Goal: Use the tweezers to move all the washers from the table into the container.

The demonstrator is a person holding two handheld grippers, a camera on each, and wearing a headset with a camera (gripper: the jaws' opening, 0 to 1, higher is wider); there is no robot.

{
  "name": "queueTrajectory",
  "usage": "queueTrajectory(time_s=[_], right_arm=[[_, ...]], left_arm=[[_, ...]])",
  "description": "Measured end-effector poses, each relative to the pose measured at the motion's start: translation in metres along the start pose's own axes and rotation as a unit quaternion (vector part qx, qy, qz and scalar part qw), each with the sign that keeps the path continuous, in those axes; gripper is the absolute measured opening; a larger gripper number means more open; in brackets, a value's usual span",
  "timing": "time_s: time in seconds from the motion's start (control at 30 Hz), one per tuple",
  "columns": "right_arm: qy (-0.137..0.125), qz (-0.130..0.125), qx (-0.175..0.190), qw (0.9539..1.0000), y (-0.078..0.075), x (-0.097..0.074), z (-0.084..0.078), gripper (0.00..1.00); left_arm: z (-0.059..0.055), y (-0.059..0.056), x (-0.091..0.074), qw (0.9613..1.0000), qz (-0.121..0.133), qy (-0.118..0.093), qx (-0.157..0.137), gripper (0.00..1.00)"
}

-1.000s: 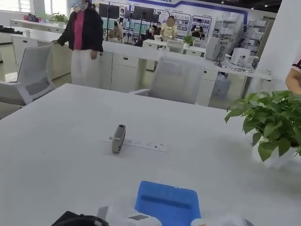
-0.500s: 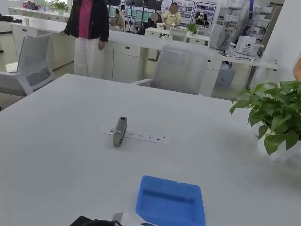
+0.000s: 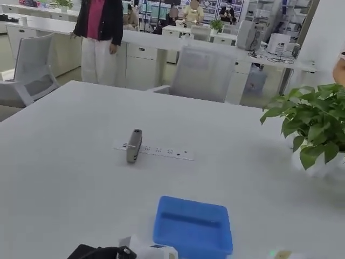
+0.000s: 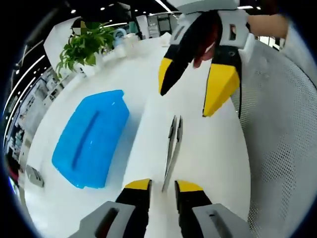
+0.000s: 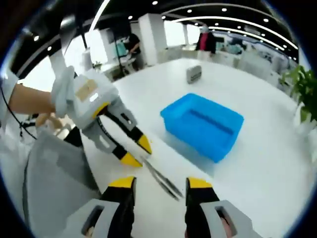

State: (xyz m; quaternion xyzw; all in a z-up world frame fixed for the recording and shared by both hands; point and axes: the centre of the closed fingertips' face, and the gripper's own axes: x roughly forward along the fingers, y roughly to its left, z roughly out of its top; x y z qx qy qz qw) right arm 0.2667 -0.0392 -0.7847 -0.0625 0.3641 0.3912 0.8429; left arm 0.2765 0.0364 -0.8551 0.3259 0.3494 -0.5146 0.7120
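One broad white table (image 3: 64, 178) is carrying everything, and the blue container (image 3: 192, 226) is sitting open-topped at the lower centre of the head view, probably placed near so each carry is short. Both grippers are facing each other low over the table. The left gripper (image 4: 163, 187) is showing its fingers apart at the bottom of its own view, and the right gripper (image 5: 159, 184) is likewise holding its fingers apart. Between them the tweezers (image 4: 171, 148) are lying flat on the table just beside the container. One end is reaching in between the left gripper's fingers, seemingly lined up for a pick-up not yet made.
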Motion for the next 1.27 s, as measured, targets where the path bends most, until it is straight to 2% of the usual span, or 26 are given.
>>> queueTrajectory(time_s=[0.03,0.1,0.13,0.2,0.27,0.3,0.4,0.43,0.47,0.5,0.57,0.6,0.63,0.67,0.7,0.73,0.8,0.87,0.9,0.93,1.0,1.03,1.27], right_arm=[[-0.017,-0.010,0.013,0.9997,-0.002,-0.005,0.006,0.41],[-0.048,-0.029,0.034,0.9978,-0.007,-0.016,0.017,0.47],[-0.062,-0.044,0.038,0.9964,-0.011,-0.022,0.021,0.49],[-0.068,-0.056,0.041,0.9953,-0.015,-0.029,0.022,0.55],[-0.075,-0.067,0.045,0.9939,-0.018,-0.036,0.023,0.62],[-0.080,-0.074,0.046,0.9930,-0.019,-0.039,0.023,0.64],[-0.085,-0.083,0.052,0.9916,-0.022,-0.043,0.021,0.70],[-0.085,-0.085,0.056,0.9912,-0.023,-0.044,0.018,0.71],[-0.086,-0.088,0.058,0.9907,-0.023,-0.045,0.017,0.72],[-0.087,-0.095,0.060,0.9899,-0.024,-0.045,0.015,0.74],[-0.087,-0.100,0.065,0.9890,-0.025,-0.046,0.011,0.78],[-0.088,-0.104,0.067,0.9884,-0.025,-0.046,0.010,0.80],[-0.090,-0.109,0.070,0.9875,-0.026,-0.048,0.009,0.82],[-0.092,-0.114,0.071,0.9867,-0.027,-0.048,0.008,0.85],[-0.094,-0.119,0.072,0.9859,-0.027,-0.050,0.008,0.86],[-0.097,-0.124,0.072,0.9849,-0.029,-0.051,0.008,0.88],[-0.100,-0.132,0.073,0.9835,-0.032,-0.053,0.006,0.90],[-0.100,-0.133,0.074,0.9833,-0.033,-0.054,0.005,0.92],[-0.099,-0.134,0.076,0.9831,-0.033,-0.055,0.004,0.92],[-0.101,-0.137,0.077,0.9824,-0.033,-0.056,0.003,0.94],[-0.119,-0.148,0.077,0.9787,-0.037,-0.061,0.007,0.97],[-0.128,-0.156,0.078,0.9763,-0.039,-0.064,0.009,0.99],[-0.132,-0.164,0.079,0.9745,-0.047,-0.069,0.012,0.99]], left_arm=[[-0.001,0.005,-0.002,0.9994,0.017,-0.002,-0.030,0.36],[-0.008,0.006,-0.006,0.9975,0.023,-0.005,-0.067,0.47],[-0.010,0.012,-0.010,0.9957,0.048,-0.017,-0.078,0.48],[-0.014,0.016,-0.018,0.9920,0.070,-0.025,-0.102,0.50],[-0.014,0.017,-0.031,0.9837,0.081,-0.045,-0.154,0.56],[-0.013,0.017,-0.041,0.9776,0.091,-0.058,-0.181,0.60],[-0.013,0.019,-0.064,0.9640,0.115,-0.087,-0.224,0.71],[-0.015,0.020,-0.070,0.9598,0.124,-0.093,-0.234,0.73],[-0.016,0.022,-0.079,0.9533,0.140,-0.102,-0.248,0.77],[-0.017,0.022,-0.082,0.9510,0.145,-0.105,-0.252,0.80],[-0.020,0.024,-0.097,0.9412,0.169,-0.114,-0.270,0.85],[-0.020,0.024,-0.105,0.9344,0.180,-0.124,-0.281,0.87],[-0.020,0.024,-0.110,0.9297,0.186,-0.130,-0.290,0.89],[-0.020,0.024,-0.118,0.9225,0.197,-0.138,-0.302,0.91],[-0.020,0.024,-0.123,0.9187,0.202,-0.145,-0.307,0.93],[-0.019,0.025,-0.130,0.9123,0.212,-0.154,-0.314,0.95],[-0.021,0.025,-0.139,0.9039,0.231,-0.161,-0.322,0.99],[-0.023,0.026,-0.144,0.8990,0.244,-0.165,-0.325,0.99],[-0.026,0.025,-0.148,0.8952,0.253,-0.165,-0.328,0.99],[-0.027,0.025,-0.149,0.8940,0.257,-0.165,-0.328,0.99],[-0.028,0.025,-0.151,0.8902,0.261,-0.168,-0.334,0.99],[-0.027,0.025,-0.152,0.8871,0.264,-0.174,-0.337,0.99],[-0.029,0.027,-0.154,0.8834,0.271,-0.172,-0.341,0.99]])
